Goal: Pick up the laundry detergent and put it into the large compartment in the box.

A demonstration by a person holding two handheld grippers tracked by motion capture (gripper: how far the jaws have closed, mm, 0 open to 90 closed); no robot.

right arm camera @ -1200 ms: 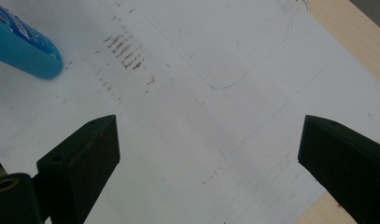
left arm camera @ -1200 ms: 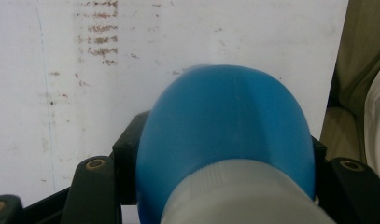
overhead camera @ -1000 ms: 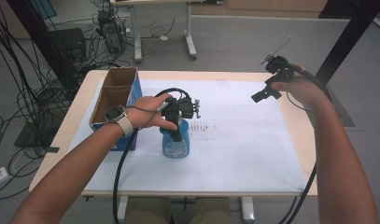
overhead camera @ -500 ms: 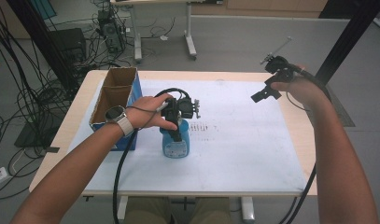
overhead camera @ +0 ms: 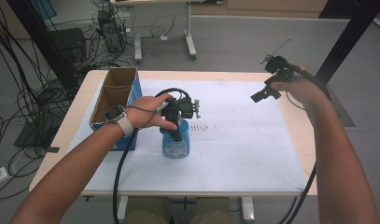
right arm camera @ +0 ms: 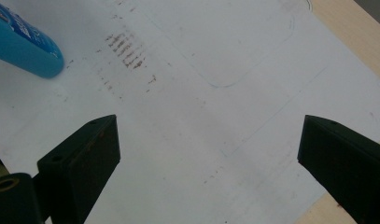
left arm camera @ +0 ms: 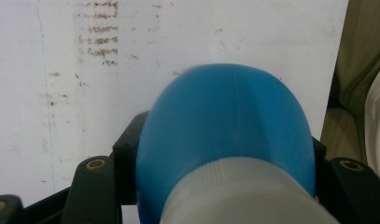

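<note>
The left gripper [overhead camera: 179, 122] is clamped on the upright blue bottle [overhead camera: 175, 142], whose label is unreadable; the right gripper [overhead camera: 267, 91], far right, gapes apart.

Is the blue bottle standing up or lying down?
Standing up. The blue bottle rests base-down on the white mat, and the left gripper clamps around its upper part from above.

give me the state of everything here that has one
blue bottle: upright on the white sheet, white cap on, clamped at the neck
left gripper: shut on the blue bottle
right gripper: open, empty, held above the table
cardboard box: open at the top, contents not visible
</note>
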